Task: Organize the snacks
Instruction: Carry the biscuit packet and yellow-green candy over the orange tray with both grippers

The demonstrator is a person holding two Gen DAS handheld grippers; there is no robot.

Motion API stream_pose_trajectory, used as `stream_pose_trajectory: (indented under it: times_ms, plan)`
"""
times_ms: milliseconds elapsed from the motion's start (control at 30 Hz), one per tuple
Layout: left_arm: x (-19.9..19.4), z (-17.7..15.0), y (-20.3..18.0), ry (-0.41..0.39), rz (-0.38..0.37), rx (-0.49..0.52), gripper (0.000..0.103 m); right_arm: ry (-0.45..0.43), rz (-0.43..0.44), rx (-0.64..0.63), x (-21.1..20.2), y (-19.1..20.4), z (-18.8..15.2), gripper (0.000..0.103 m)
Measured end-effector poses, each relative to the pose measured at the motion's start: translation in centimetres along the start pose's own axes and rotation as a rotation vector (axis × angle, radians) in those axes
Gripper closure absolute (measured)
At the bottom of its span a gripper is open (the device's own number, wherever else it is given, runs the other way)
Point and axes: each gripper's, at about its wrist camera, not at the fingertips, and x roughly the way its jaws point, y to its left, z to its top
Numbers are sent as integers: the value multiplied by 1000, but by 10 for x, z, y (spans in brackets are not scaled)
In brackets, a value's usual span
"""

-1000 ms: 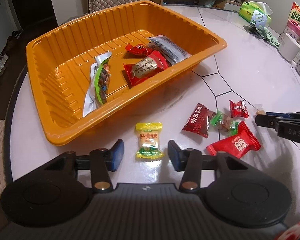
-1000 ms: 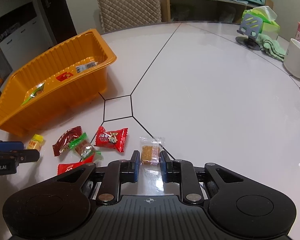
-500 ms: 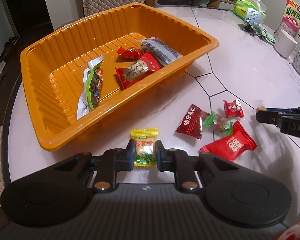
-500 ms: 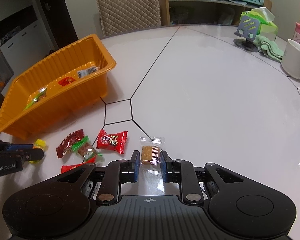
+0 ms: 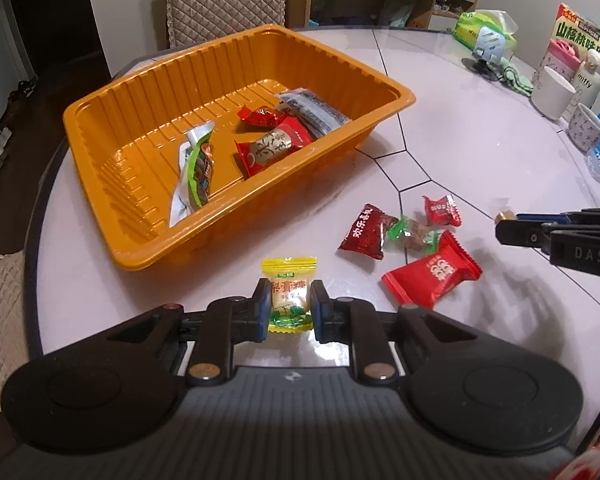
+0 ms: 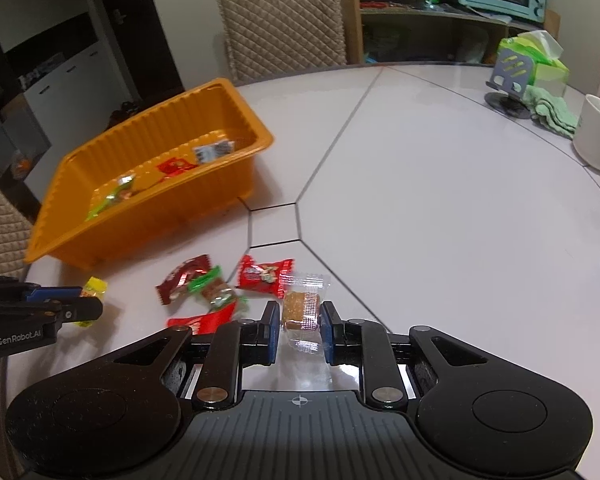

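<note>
White tabletop: left gripper [image 5: 290,309] pinches a yellow wrapped candy [image 5: 289,294]; right gripper [image 6: 299,326] pinches a clear-wrapped brown square sweet [image 6: 301,307]. Slippery wrappers could slide out before reaching the ribbed orange plastic tray [image 5: 148,84].

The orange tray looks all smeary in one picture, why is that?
Right wrist view: the orange tray and the snacks inside look smeared, likely camera motion blur. Left wrist view: the same tray is sharp, though the fisheye lens bends the table edge.
</note>
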Motion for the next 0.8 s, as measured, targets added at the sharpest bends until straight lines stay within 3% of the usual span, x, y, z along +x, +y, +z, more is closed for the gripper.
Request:
stream_pose_trajectory:
  times_ms: [400, 800]
  plan:
    - [-42, -6, 9, -41, -19, -65, 85, 27, 187, -73, -18, 45, 7, 81]
    - [-72, 16, 31, -120, 16, -133, 85, -36, 302, -145, -9, 94, 51, 81]
